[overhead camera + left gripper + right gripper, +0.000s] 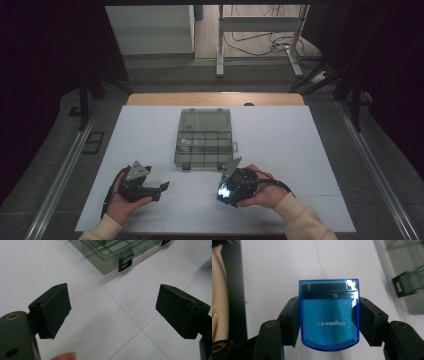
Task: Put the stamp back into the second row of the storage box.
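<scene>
A small blue see-through case (329,322) printed "Kingdee" sits squarely between the two jaws of my right gripper (329,317), which is shut on its sides. In the high view that gripper (227,192) is at the front middle of the table, and the blue case (223,190) shows as a bright spot at its tip. My left gripper (112,312) stands wide open with nothing between its jaws, over bare white table. From above, the left gripper (159,191) is at the front left, pointing right.
A smoky clear compartment box (205,145) lies open in the middle of the white table (280,145), lid tipped back. Its near corner and latch (125,261) lie just beyond the left jaws. The box's edge (409,277) is beside the right gripper. A cream sleeve (218,290) is at the left.
</scene>
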`<state>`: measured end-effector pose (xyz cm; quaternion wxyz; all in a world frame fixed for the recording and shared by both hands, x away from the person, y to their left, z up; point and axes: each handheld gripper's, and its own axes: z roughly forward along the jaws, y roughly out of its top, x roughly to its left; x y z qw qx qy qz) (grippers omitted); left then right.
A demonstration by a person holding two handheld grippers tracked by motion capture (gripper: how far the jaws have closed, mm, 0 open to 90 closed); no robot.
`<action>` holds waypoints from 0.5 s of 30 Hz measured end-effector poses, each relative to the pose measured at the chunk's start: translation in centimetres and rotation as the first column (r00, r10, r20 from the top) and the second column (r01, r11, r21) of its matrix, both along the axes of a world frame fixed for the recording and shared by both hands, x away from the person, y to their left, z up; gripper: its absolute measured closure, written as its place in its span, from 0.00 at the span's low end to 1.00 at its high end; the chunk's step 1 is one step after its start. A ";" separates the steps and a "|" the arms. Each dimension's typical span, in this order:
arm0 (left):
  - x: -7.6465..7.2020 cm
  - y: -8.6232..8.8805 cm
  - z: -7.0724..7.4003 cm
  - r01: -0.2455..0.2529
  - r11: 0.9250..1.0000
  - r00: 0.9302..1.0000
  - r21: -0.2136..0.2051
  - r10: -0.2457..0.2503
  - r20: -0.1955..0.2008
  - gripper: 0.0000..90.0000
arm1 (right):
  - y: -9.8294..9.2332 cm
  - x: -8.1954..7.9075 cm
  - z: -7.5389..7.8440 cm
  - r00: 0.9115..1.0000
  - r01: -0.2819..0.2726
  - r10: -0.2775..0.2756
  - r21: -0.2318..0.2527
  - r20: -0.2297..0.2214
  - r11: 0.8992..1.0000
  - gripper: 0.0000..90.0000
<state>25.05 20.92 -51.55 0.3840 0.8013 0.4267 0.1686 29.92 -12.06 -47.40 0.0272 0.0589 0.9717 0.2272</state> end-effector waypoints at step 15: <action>0.0 -0.1 0.0 -0.003 1.000 1.000 -0.002 0.003 -0.002 0.14 | -0.7 -0.5 3.2 0.999 0.017 -0.020 0.071 0.046 0.997 0.45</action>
